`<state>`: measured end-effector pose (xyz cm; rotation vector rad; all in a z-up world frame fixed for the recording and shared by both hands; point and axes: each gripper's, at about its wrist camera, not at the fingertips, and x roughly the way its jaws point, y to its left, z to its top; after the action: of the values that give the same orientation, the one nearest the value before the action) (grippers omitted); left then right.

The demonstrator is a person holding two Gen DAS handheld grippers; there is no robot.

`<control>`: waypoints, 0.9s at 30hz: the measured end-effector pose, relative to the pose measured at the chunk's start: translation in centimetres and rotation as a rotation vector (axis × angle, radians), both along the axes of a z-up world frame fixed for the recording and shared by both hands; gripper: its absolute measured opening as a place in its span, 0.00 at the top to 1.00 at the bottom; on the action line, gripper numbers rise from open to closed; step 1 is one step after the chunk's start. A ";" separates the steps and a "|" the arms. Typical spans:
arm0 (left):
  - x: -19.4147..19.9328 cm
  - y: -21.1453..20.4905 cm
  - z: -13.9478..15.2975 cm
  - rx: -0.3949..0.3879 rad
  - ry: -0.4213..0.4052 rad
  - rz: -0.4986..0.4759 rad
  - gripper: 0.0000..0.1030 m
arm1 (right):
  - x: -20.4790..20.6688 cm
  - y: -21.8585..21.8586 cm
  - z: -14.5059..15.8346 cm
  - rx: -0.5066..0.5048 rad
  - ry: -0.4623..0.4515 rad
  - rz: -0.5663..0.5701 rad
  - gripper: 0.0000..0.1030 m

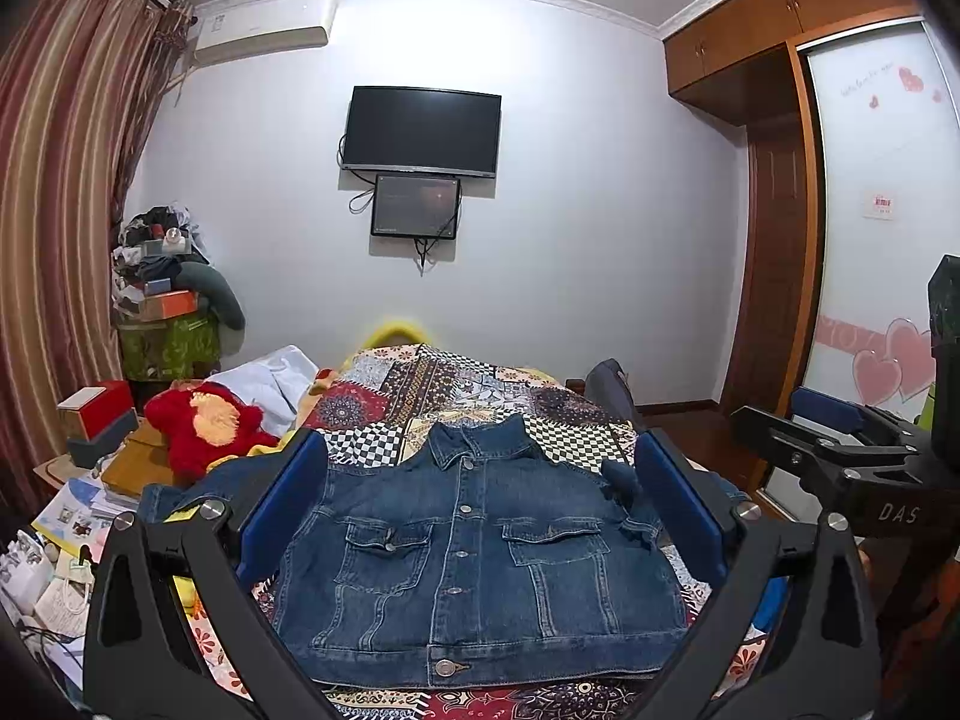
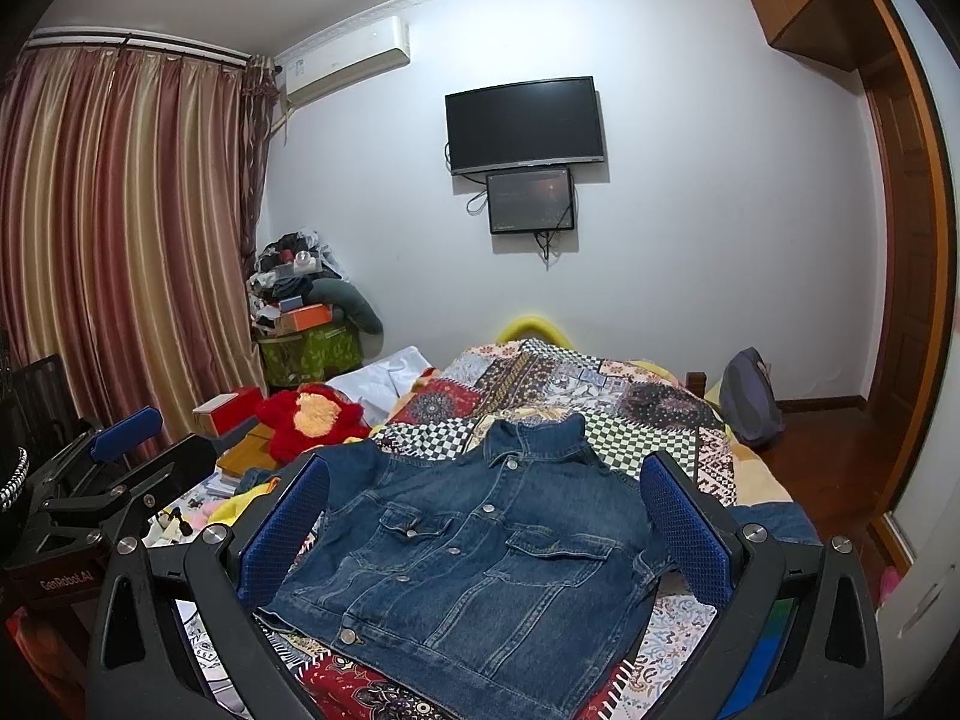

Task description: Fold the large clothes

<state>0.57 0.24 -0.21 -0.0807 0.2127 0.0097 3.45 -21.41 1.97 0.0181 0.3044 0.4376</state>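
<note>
Both grippers, left (image 1: 480, 498) marked "GenRobot.AI", right (image 2: 486, 516) "DAS", hold jaws spread above denim jacket (image 1: 474, 564).

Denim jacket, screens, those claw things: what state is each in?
Denim jacket: laid flat on the bed, front up, buttoned, unfolded.
Left gripper: open, holding nothing.
Right gripper: open, holding nothing.
Television: dark.
Small screen: dim picture.
</note>
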 end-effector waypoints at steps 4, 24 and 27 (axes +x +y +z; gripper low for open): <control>0.2 0.4 -0.2 -0.007 0.006 0.001 0.00 | 0.2 0.4 -0.3 -0.003 0.006 0.000 0.00; 6.0 4.7 -2.4 -0.064 0.084 0.046 0.00 | 6.2 3.3 -1.2 -0.080 0.084 -0.029 0.00; 8.7 6.8 -3.3 -0.074 0.128 0.076 0.00 | 8.9 4.3 -1.6 -0.094 0.110 -0.040 0.00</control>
<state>9.22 7.02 -3.46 -0.1620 0.3380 0.0825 12.35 -17.12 0.35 -0.0439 0.4319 0.3826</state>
